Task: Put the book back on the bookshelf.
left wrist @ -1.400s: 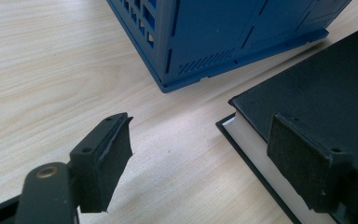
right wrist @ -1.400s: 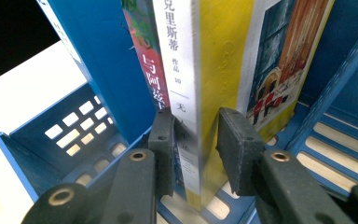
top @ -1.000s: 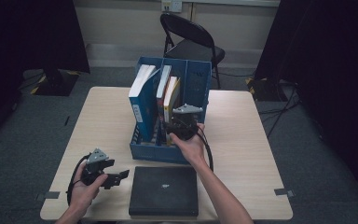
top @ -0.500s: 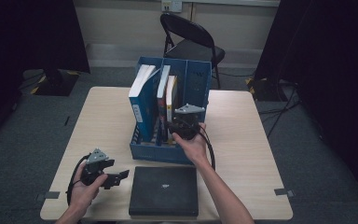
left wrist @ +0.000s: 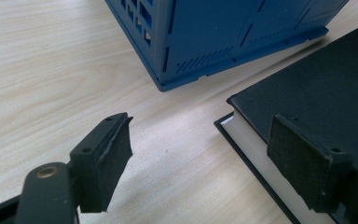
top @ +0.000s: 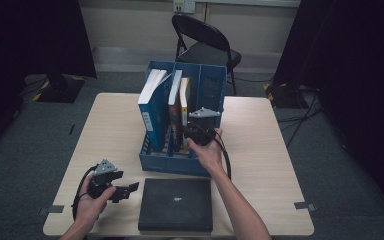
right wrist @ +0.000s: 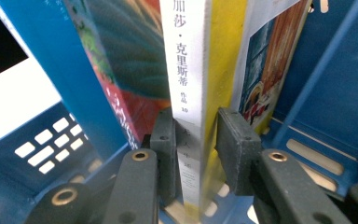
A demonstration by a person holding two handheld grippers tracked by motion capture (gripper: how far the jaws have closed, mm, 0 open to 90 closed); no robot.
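A blue file rack (top: 180,162) stands mid-table with several upright books. My right gripper (top: 194,134) reaches into its front from the near side. In the right gripper view its jaws have just been closing on a book with a white spine and yellow cover (right wrist: 186,56), and both pads (right wrist: 165,140) now touch its sides low down. A blue book (right wrist: 42,56) leans to its left. My left gripper (top: 129,190) rests open on the table, left of a flat black book (top: 176,202). One of its fingers (left wrist: 303,163) hangs over the black book's corner (left wrist: 321,84).
The rack's corner (left wrist: 214,32) stands just beyond the left gripper. Its right-hand compartment (right wrist: 326,93) holds no book. A black folding chair (top: 205,45) stands behind the table. Bare tabletop (top: 260,145) lies to the right and left of the rack.
The right hand has edged slightly towards the books in the rack. The left hand and the black book have kept still.
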